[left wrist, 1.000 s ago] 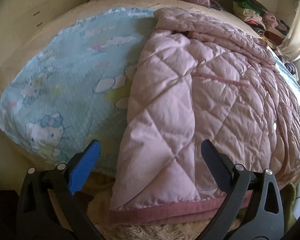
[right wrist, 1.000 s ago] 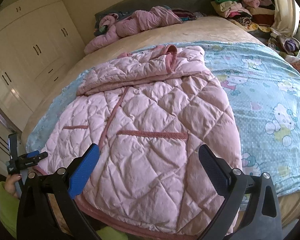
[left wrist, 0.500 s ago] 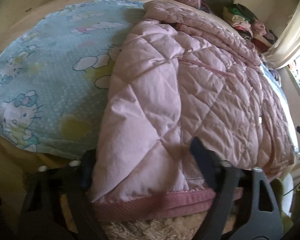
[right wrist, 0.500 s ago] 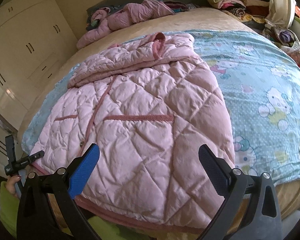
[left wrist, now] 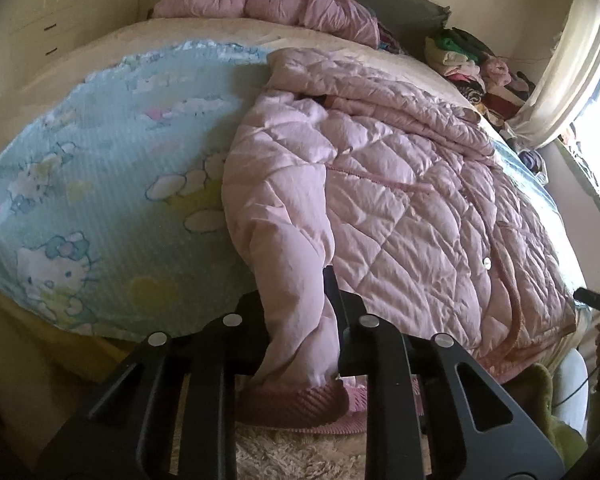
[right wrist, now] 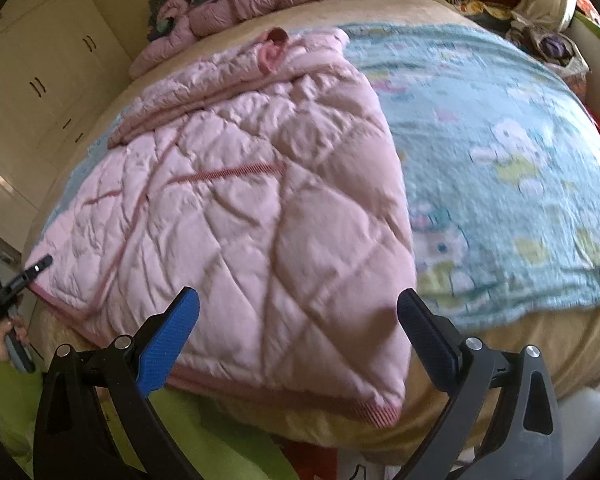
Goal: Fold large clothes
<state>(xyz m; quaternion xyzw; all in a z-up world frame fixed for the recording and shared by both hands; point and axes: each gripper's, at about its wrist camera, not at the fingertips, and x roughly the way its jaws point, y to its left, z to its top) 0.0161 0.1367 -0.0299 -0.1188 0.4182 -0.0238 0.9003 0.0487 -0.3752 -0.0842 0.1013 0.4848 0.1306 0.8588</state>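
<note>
No legible text, label, brand or number on any surface in view.

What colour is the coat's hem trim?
Darker dusty pink, ribbed hem trim; clearest in the left wrist view.

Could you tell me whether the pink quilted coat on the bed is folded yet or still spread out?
Mostly spread: the pink quilted coat lies open across the bed, hem at the near edge, only its top bunched.

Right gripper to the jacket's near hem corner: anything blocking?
Nothing visible. The right gripper is open above the pink quilted jacket, its hem corner bare below. The left gripper is closing on the other corner.
</note>
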